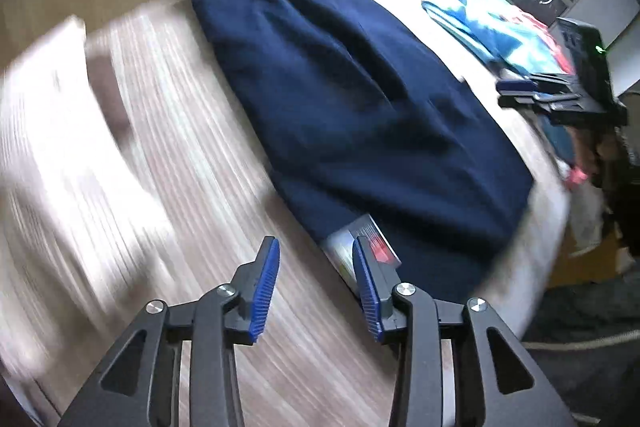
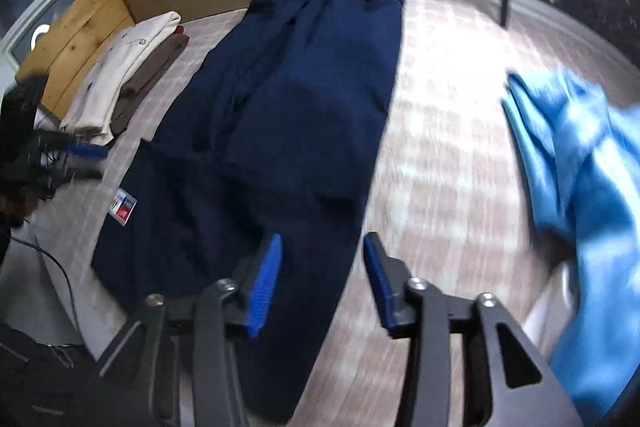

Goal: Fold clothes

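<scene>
One dark navy garment point(image 2: 288, 115) lies spread flat on the desk point(image 2: 448, 131), with one label point(image 2: 125, 207) showing at its edge. Two folded garments sit stacked at the side: one cream point(image 2: 120, 67), one brown point(image 2: 154, 75). One light blue cloth point(image 2: 580, 163) lies crumpled. Two grippers appear.

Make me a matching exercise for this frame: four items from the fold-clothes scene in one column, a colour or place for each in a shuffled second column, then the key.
Items
1. trousers
2. cream garment
3. light blue cloth
4. left tongs

Descriptions
A. crumpled at the right edge of the right wrist view
B. navy, laid out long across the table
C. open, above the table beside the hang tag
D. folded on top of a brown garment

Pairs: 1-B, 2-D, 3-A, 4-C
</scene>
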`<state>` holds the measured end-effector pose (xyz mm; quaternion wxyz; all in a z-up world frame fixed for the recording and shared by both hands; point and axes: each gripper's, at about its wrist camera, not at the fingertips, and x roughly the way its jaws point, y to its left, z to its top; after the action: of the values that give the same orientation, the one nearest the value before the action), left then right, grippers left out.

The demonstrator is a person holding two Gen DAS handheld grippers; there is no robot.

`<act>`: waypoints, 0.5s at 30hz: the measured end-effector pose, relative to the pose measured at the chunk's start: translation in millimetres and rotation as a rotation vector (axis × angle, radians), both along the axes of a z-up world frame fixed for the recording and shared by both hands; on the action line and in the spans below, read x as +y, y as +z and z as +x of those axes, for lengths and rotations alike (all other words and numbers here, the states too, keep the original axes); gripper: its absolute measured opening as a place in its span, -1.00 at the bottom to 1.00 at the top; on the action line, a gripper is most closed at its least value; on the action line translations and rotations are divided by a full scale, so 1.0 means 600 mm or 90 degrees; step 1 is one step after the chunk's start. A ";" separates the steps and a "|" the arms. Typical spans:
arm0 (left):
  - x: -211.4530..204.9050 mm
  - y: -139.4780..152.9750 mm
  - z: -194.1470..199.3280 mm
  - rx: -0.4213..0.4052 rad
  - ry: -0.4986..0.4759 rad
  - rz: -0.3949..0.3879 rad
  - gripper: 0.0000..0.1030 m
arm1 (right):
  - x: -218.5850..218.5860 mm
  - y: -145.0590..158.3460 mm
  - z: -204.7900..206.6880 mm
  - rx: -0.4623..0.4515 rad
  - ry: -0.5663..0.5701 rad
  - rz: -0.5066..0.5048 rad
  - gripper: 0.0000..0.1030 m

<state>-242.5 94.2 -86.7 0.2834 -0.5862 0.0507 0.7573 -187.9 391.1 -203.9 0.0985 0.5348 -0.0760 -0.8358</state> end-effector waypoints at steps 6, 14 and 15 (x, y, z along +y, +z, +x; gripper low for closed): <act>0.011 -0.058 0.095 -0.100 0.050 0.067 -0.28 | 0.006 -0.040 0.104 -0.064 -0.067 -0.105 -0.12; 0.013 -0.049 0.087 -0.099 0.146 0.137 -0.99 | -0.038 -0.073 0.115 -0.070 -0.046 -0.099 -0.45; 0.019 -0.045 0.090 -0.087 0.136 0.132 -0.99 | -0.040 -0.071 0.115 -0.066 -0.044 -0.096 -0.84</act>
<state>-188.6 105.9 -113.4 0.2627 -0.6058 -0.1098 0.7429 -118.7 366.9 -246.4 0.1052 0.5658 -0.1619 -0.8017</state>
